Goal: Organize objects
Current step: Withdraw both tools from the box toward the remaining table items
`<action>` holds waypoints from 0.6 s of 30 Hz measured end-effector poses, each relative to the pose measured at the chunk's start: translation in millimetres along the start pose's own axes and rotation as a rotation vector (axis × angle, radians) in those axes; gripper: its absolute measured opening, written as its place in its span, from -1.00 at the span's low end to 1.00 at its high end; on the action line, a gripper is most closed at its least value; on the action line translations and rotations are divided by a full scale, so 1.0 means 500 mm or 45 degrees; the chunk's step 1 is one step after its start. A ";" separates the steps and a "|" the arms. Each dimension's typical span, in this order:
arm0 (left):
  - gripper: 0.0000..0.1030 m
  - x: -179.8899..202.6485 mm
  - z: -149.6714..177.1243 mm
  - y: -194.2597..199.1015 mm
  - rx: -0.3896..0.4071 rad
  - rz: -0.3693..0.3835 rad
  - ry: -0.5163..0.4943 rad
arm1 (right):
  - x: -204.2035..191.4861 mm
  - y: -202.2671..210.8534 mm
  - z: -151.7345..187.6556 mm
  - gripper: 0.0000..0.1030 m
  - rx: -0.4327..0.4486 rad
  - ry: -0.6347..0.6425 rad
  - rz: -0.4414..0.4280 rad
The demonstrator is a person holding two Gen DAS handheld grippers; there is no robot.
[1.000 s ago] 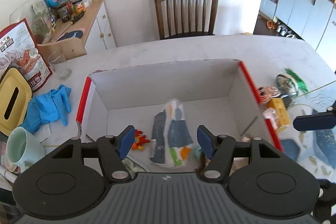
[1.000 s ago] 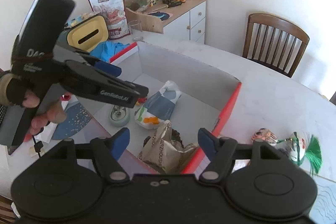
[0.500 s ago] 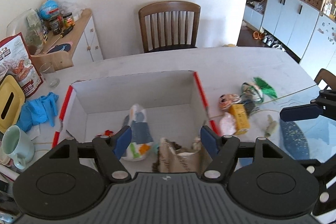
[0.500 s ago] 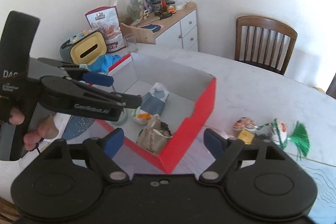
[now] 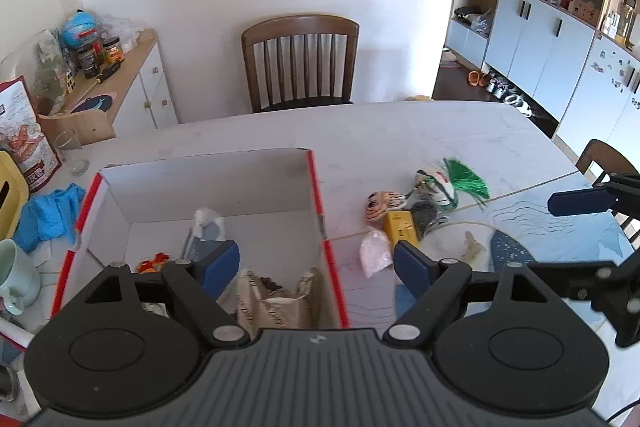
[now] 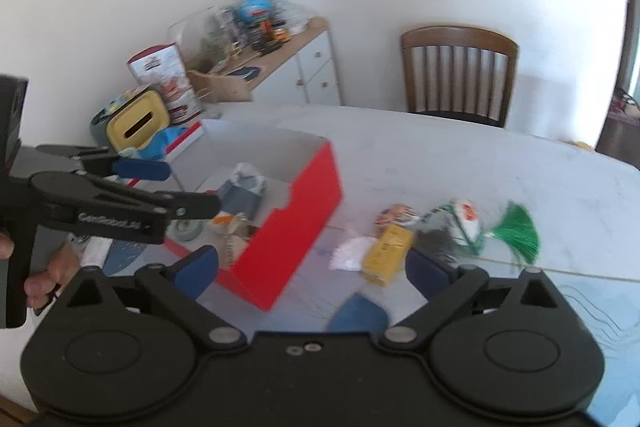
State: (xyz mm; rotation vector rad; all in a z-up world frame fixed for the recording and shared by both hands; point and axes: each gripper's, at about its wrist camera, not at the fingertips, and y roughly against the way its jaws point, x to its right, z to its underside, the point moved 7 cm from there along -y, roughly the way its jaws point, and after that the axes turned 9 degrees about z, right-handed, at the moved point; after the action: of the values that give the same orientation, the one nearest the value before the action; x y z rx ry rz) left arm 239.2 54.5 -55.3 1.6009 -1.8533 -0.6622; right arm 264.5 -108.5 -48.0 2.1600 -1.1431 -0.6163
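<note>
A red-and-white cardboard box (image 5: 316, 195) (image 6: 296, 227) sits on the table and holds a brown paper bag (image 5: 276, 303), a grey-white pouch (image 5: 204, 231) and a small orange toy (image 5: 154, 261). To its right lie a yellow box (image 5: 400, 227) (image 6: 386, 251), a small white packet (image 5: 374, 253), a tiger-face toy (image 5: 382, 203), a painted mask with a green tassel (image 5: 464, 183) (image 6: 516, 227) and a dark pouch (image 5: 424, 215). My left gripper (image 5: 316, 265) (image 6: 176, 187) is open and empty above the box's near right corner. My right gripper (image 6: 312, 267) is open and empty, near the yellow box.
A wooden chair (image 5: 300, 63) stands behind the table. A sideboard (image 5: 132, 79) with jars is at the back left. A blue glove (image 5: 48, 215), a mint mug (image 5: 16, 279), a glass (image 5: 66, 143), a snack bag (image 5: 24, 147) and a yellow tissue box (image 6: 136, 119) crowd the table's left.
Both grippers have drawn back and swung to the right, away from over the box toward the loose items beside it. Both stay open and empty.
</note>
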 end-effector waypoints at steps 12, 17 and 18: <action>0.88 0.094 -0.008 -0.037 0.010 0.062 0.002 | 0.143 0.024 0.045 0.97 -0.005 -0.052 0.097; 0.94 0.131 -0.004 -0.065 0.004 0.094 -0.006 | 0.196 0.023 0.065 0.97 -0.026 -0.054 0.134; 0.95 0.137 -0.002 -0.072 0.002 0.097 -0.004 | 0.206 0.023 0.069 0.97 -0.027 -0.053 0.140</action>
State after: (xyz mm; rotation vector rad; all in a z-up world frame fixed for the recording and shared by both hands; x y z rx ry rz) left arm 257.9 -18.5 -72.1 1.5224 -1.9073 -0.6301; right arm 289.5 -211.0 -76.1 2.0599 -1.2625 -0.6239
